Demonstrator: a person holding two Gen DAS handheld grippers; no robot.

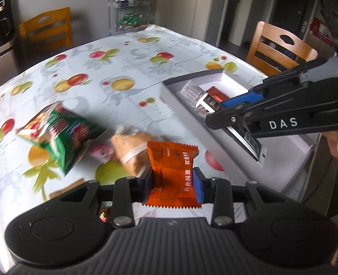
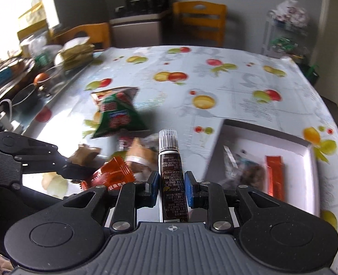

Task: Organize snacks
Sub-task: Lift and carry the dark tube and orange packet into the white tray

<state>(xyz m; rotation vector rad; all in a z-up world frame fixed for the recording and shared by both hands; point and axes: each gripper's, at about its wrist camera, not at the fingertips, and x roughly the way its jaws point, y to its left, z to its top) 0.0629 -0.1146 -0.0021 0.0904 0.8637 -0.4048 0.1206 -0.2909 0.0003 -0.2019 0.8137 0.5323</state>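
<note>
The right gripper [image 2: 171,189], clamped on a brown packet [image 2: 172,183], is nearer the box [image 2: 307,146] than the left gripper [image 1: 172,183], clamped on an orange packet [image 1: 172,171].

The left wrist camera sits just behind the left tongs [image 1: 174,183] and looks forward and down over the surface [image 1: 123,68], close to it, with the white box [image 1: 169,91] at its right. The right wrist camera looks from behind the right tongs [image 2: 171,183], with the box [image 2: 306,146] at its right. Both views share the green bag [image 1: 63,135] [image 2: 118,114], the box and each other's tongs.
</note>
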